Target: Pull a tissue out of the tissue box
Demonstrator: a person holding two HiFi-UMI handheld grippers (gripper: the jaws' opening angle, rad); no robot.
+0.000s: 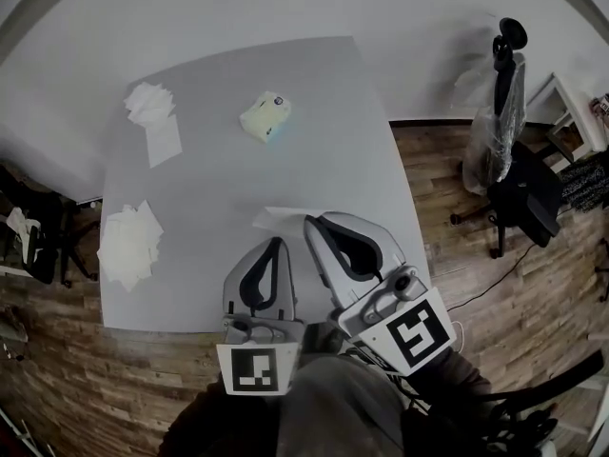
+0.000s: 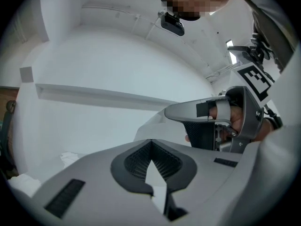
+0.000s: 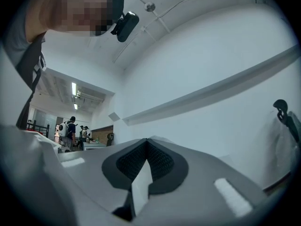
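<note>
The tissue box (image 1: 265, 117) is a pale yellow-green soft pack lying at the far middle of the grey table (image 1: 314, 141). One white tissue (image 1: 281, 219) hangs over the near part of the table, well short of the pack. My right gripper (image 1: 314, 223) is shut on its right end, and a white strip of tissue (image 3: 141, 185) shows between the jaws. My left gripper (image 1: 277, 244) is shut just below the sheet. A pale sliver of tissue (image 2: 151, 173) sits in its jaw gap, and the sheet runs up towards the right gripper (image 2: 171, 112).
Loose and stacked tissues lie along the table's left side, with crumpled tissues (image 1: 148, 101) and a flat sheet (image 1: 163, 141) at the back and a tissue stack (image 1: 127, 246) nearer. An office chair (image 1: 519, 193) stands on the wood floor to the right. The table's near edge (image 1: 171, 329) is close to me.
</note>
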